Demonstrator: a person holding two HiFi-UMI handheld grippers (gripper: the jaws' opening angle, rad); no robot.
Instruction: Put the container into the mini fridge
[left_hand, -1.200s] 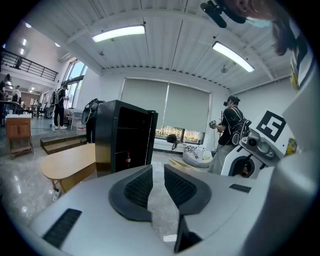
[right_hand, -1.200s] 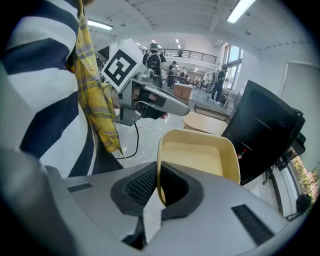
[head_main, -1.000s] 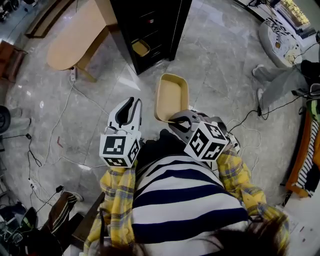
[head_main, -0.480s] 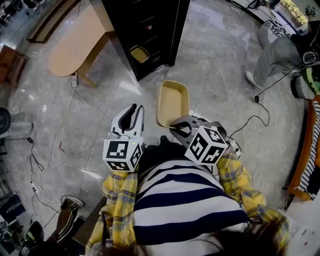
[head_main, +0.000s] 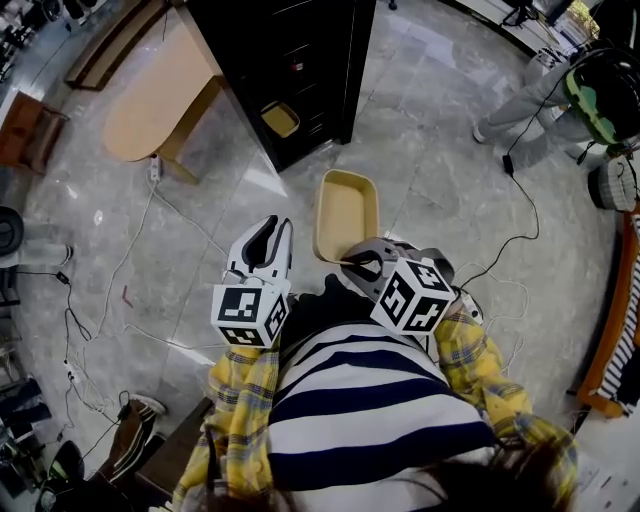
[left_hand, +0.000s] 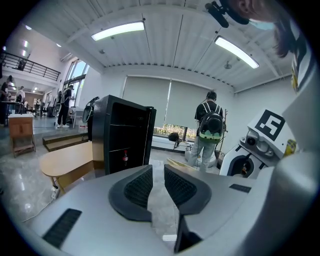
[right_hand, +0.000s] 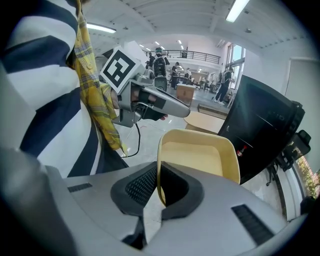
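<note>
Here, right tongs (right_hand: 159, 176) clamp one container (right_hand: 197, 155); left tongs (left_hand: 158, 174) empty.

My right gripper (right_hand: 159, 176) pinches the yellow container (right_hand: 192, 157) by its rim, facing the black mini fridge (right_hand: 260, 135)

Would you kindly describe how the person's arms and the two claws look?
Both claws, left claw and right claw, are pale grey shells with dark ribbed pads. Each carries a white cube printed with black square markers. The sleeves are yellow plaid, over a navy-and-white striped top.
</note>
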